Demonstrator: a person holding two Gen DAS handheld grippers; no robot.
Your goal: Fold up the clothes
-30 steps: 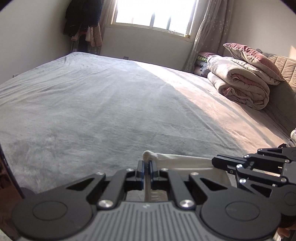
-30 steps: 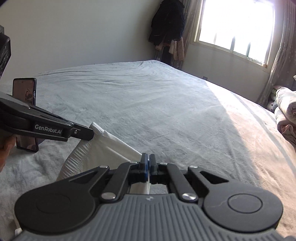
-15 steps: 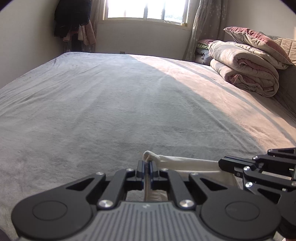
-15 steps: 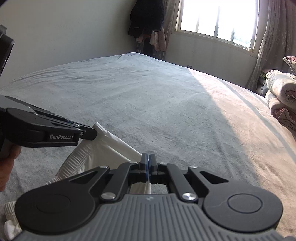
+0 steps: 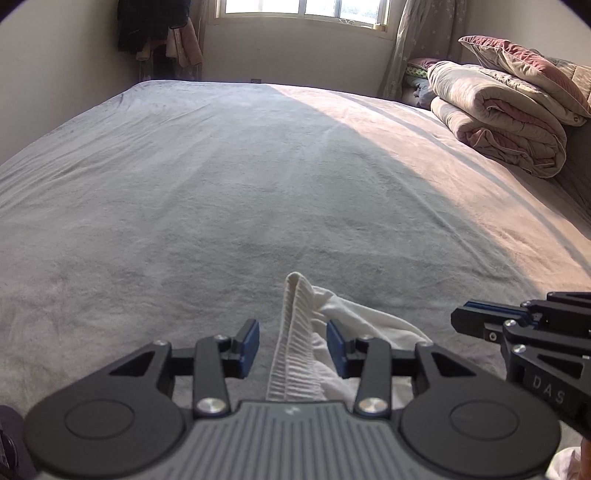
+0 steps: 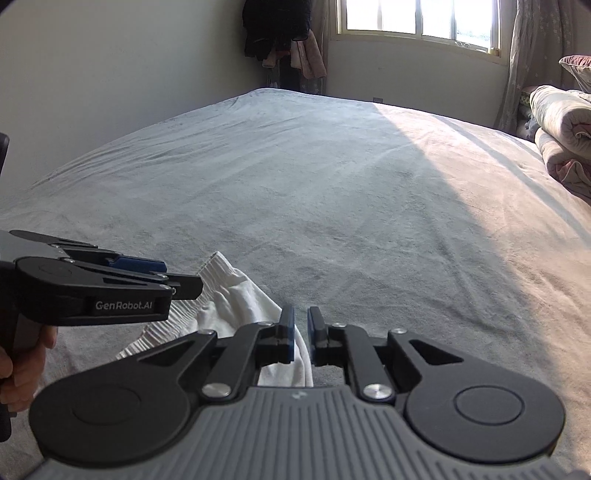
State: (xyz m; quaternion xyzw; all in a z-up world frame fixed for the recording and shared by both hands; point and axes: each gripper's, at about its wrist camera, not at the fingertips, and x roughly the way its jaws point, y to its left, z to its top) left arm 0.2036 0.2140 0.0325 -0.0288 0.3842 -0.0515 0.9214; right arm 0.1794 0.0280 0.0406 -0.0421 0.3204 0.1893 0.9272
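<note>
1. At 6 o'clock on the wide grey plush bedspread lies the white ribbed-waistband garment, its elastic edge standing up.
2. The left gripper has just been opening; its blue pads stand either side of the waistband, gripping nothing.
3. The right gripper has just parted slightly, with a white hem in the gap.
4. A folded pink quilt sits at 2 o'clock.

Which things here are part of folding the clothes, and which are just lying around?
Part of the job:
white garment
left claw
right claw
bed

Just lying around:
rolled quilt
pillow
hanging clothes
</note>
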